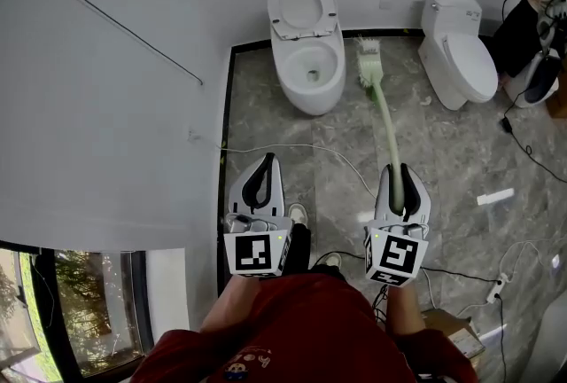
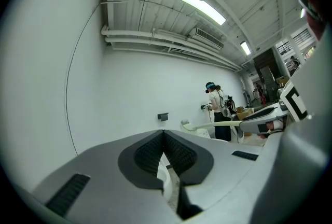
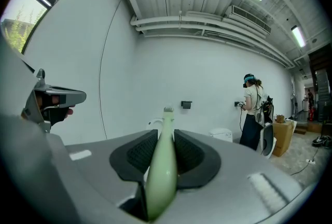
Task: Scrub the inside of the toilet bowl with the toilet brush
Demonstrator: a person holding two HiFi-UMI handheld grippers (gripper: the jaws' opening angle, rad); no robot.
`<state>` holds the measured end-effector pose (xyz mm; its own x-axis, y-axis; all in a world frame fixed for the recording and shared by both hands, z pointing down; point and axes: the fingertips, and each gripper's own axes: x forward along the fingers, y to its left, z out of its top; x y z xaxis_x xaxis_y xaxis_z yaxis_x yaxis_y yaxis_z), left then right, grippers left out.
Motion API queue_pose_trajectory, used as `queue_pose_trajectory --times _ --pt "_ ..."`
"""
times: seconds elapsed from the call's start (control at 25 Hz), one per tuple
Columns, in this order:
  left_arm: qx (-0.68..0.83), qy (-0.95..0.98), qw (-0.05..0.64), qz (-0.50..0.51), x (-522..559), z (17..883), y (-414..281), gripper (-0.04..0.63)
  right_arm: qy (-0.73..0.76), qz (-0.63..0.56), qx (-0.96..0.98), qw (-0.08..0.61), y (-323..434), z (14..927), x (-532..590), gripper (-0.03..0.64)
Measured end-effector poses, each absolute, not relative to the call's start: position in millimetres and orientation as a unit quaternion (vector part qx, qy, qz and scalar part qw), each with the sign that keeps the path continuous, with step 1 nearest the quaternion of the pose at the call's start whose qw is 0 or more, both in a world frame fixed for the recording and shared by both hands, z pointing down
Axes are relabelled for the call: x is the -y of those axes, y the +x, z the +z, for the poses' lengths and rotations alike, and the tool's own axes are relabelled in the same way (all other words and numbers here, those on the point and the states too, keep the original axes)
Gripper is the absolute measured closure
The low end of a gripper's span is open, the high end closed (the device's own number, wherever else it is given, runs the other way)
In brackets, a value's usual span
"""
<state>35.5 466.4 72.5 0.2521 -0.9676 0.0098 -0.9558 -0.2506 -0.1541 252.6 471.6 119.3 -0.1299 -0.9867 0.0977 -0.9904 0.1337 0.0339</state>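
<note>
A white toilet bowl (image 1: 309, 71) with its lid up stands against the back wall. My right gripper (image 1: 400, 178) is shut on the pale green handle of the toilet brush (image 1: 384, 115). The brush's bristle head (image 1: 368, 58) hangs over the floor just right of the bowl, outside it. In the right gripper view the green handle (image 3: 161, 166) runs out between the pads, its tip (image 3: 167, 110) pointing at the wall. My left gripper (image 1: 260, 175) is held lower left of the bowl, shut with nothing in it; its pads (image 2: 179, 154) meet in the left gripper view.
A second white toilet (image 1: 456, 46) with its lid down stands to the right. Cables (image 1: 532, 158) trail over the grey tiled floor, with a power strip (image 1: 497, 286) and a cardboard box (image 1: 452, 324) near my feet. A person (image 3: 252, 109) stands at the back right by the wall.
</note>
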Motion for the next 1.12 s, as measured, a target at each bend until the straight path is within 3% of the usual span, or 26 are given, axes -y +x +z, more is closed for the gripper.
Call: queue_pose_trajectory --times 0.32,1.12 --pt "-0.617 -0.785 0.048 -0.026 -405 78 11 0.589 0.654 -0.001 0.754 0.061 231 111 -411 0.506" --pt "-0.624 -0.782 0.006 0.000 -197 85 -135 0.589 0.653 -0.035 0.747 0.116 89 93 -210 0.506"
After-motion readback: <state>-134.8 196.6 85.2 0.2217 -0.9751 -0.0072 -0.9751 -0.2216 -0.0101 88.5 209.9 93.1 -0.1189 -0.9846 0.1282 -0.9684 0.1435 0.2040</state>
